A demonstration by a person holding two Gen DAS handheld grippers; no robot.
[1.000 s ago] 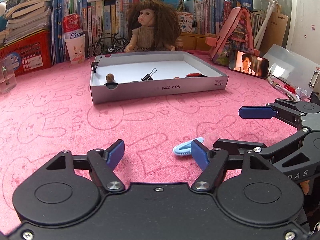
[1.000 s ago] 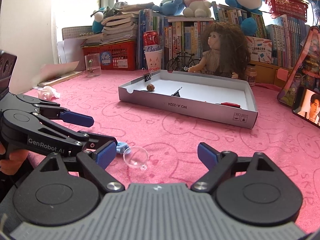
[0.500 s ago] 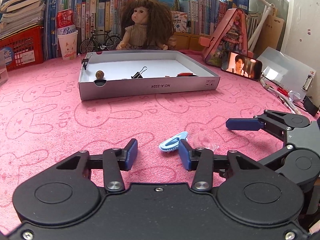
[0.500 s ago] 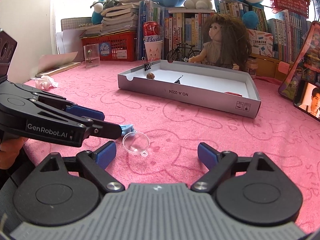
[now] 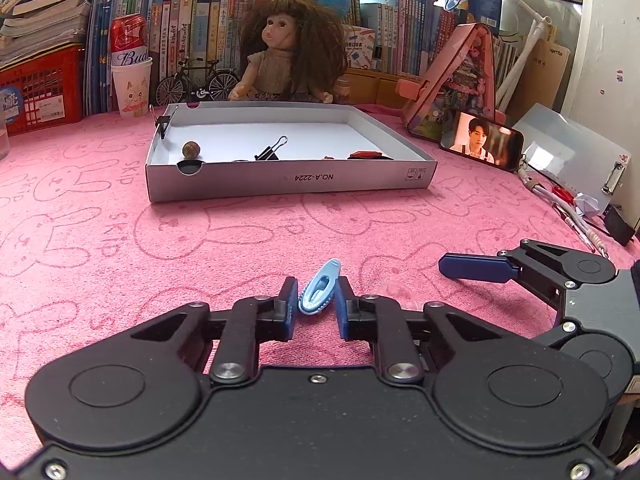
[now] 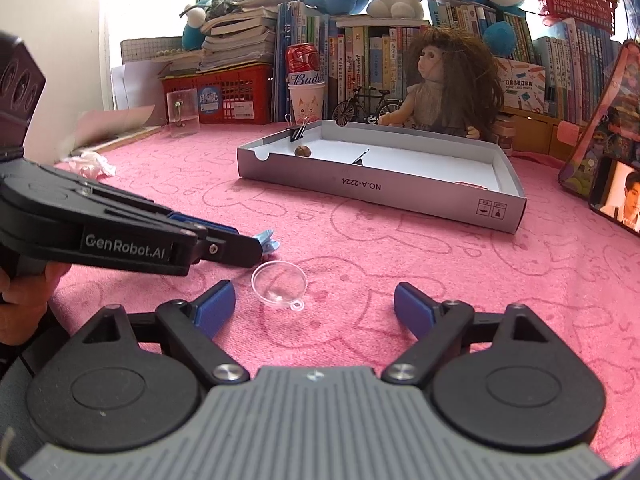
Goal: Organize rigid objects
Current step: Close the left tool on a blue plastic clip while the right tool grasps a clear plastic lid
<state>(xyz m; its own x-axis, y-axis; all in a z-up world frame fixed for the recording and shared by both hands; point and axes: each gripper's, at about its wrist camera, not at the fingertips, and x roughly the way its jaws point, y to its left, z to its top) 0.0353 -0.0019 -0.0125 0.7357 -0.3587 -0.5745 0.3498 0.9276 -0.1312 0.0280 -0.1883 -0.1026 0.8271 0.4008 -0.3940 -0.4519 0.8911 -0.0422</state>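
A shallow grey cardboard tray [image 5: 288,178] sits out on the pink rabbit-print cloth [image 5: 100,240], with a doll [image 5: 288,52] seated just behind it and a wall of books [image 5: 208,32] behind her. Inside the tray lie a black binder clip [image 5: 272,150], a small brown nut-like ball [image 5: 191,149] and something red [image 5: 366,155] near the front wall; a second binder clip [image 5: 162,122] is clamped to the tray's left wall. A red can stacked in a paper cup [image 5: 130,64], a toy bicycle [image 5: 196,82], a red crate [image 5: 38,88] and a phone [image 5: 482,140] playing video ring the far edge.

Between the two tools and the tray the cloth is bare. A clear plastic half-dome [image 6: 279,285] with a small loop rests open side up ahead of the right gripper [image 6: 314,310], closer to its left finger; that gripper's fingers are spread wide, with nothing touching them.

The light blue hair clip [image 5: 319,288] lies on the cloth near the front edge. Its long axis runs away from the left gripper [image 5: 318,306], tipped slightly to the right, its narrow end toward the tray. Its wide near end sits between the blue pads [image 5: 291,308], which have drawn in narrow and press it from both sides. From the right wrist view only the clip's end pokes out past the left gripper's tip, just beside the dome.
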